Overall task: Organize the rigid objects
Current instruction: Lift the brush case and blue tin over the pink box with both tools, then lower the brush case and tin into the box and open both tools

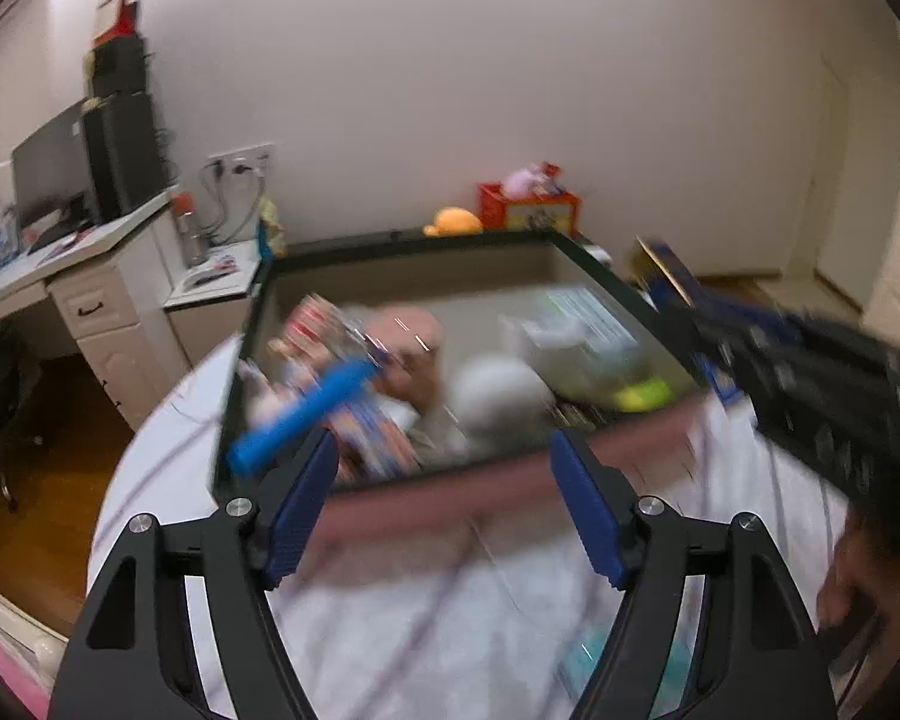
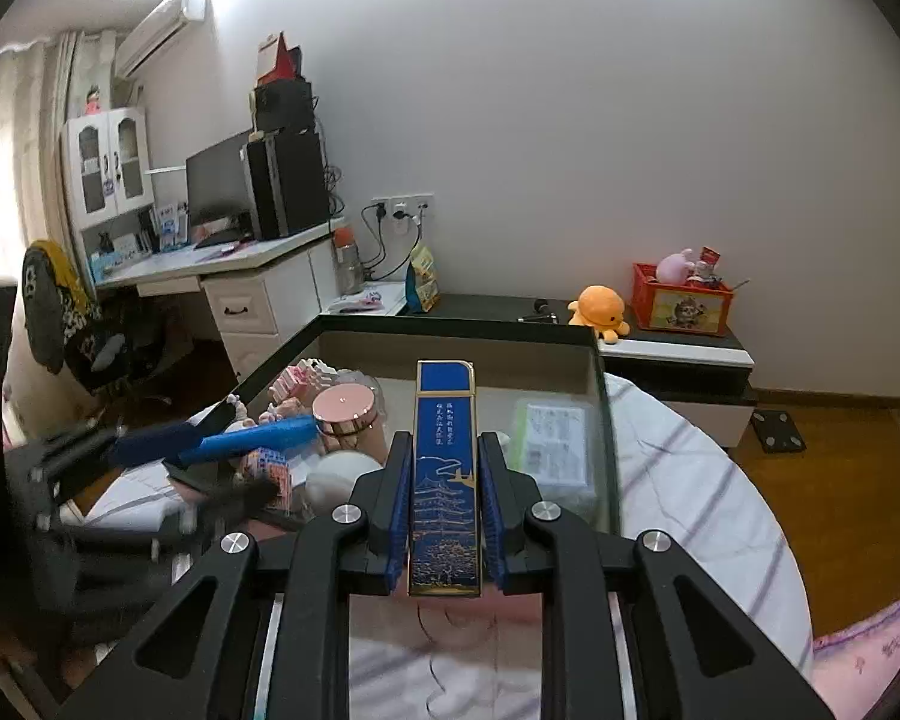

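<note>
Blue gold-printed box [image 2: 447, 474] clamped upright in right jaws; left jaws wide apart, empty.

We see the right claw [image 2: 444, 501] built of matt black plastic arms with bright metal pivot screws and ribbed blue rubbery pads [image 2: 399, 516]. Between those pads sits a flat blue box [image 2: 445, 480] with a glossy printed face and gilt line work that catches the light. The left claw [image 1: 444, 498] shows the same matt black arms and textured blue pads. The storage box [image 2: 606, 420] looks like smooth card with a dark matt rim. In it, the pink lid [image 2: 343, 403] has a satin top and shiny metallic edge, and the blue tube [image 2: 258, 438] looks like smooth plastic. The bedsheet [image 2: 690, 480] is soft striped cloth; the floor [image 2: 840, 492] is glossy wood.
</note>
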Motion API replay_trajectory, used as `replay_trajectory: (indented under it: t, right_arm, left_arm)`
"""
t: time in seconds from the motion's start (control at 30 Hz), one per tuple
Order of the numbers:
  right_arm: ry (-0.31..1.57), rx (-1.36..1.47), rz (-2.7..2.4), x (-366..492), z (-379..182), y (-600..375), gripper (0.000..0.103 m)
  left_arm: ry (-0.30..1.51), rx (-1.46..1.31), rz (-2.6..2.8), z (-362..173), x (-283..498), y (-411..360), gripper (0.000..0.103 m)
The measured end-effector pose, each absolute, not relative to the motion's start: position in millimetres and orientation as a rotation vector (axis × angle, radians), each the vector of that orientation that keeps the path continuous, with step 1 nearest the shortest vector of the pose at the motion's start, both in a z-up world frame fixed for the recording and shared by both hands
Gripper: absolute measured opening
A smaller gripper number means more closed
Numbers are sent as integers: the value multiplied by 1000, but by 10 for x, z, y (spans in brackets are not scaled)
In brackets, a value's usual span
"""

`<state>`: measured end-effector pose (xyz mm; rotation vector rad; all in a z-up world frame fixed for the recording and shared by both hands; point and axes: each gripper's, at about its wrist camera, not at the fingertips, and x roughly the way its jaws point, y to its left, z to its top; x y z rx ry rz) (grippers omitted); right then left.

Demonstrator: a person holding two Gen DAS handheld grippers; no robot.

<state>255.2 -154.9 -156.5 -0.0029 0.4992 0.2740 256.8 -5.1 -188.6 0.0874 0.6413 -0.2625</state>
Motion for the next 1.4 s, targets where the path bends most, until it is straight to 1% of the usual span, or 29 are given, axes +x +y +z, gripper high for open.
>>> replay_trajectory:
  t: [0.03,0.13,0.3,0.37,0.53,0.6,0.63,0.83,1.03,1.2,1.4]
  right_arm:
    - [497,4,268,2509,-1553,-1595,21]
    - [502,20,251,2353,-1557,-1705,21]
    - [527,49,225,2106,-1653,-1881,21]
    - [544,54,219,2037,-1716,-1927,21]
    - [570,71,222,1945,-1808,-1986,21]
    - [574,75,226,1939,-1823,-1996,21]
    - [576,75,229,1939,-1829,-1997,21]
    - [573,68,246,1952,-1820,-1958,21]
    - [554,49,271,2032,-1716,-1841,21]
    - [531,15,296,2210,-1563,-1674,21]
    - [543,-21,324,2653,-1457,-1460,21]
  left_arm:
    - [655,92,-282,-1920,2489,-105,75]
    - [695,85,-342,-2043,2250,-261,85]
    - [761,86,-354,-2255,2008,-437,85]
    - [769,61,-354,-2299,1940,-448,92]
    - [809,103,-343,-2439,1857,-566,93]
    - [828,100,-330,-2485,1902,-571,86]
    - [845,83,-345,-2504,1935,-559,72]
    - [815,50,-308,-2400,1993,-426,72]
    - [729,27,-249,-2087,2090,-193,72]
    - [651,35,-215,-1739,2344,-35,72]
    - [627,56,-186,-1578,2850,37,72]
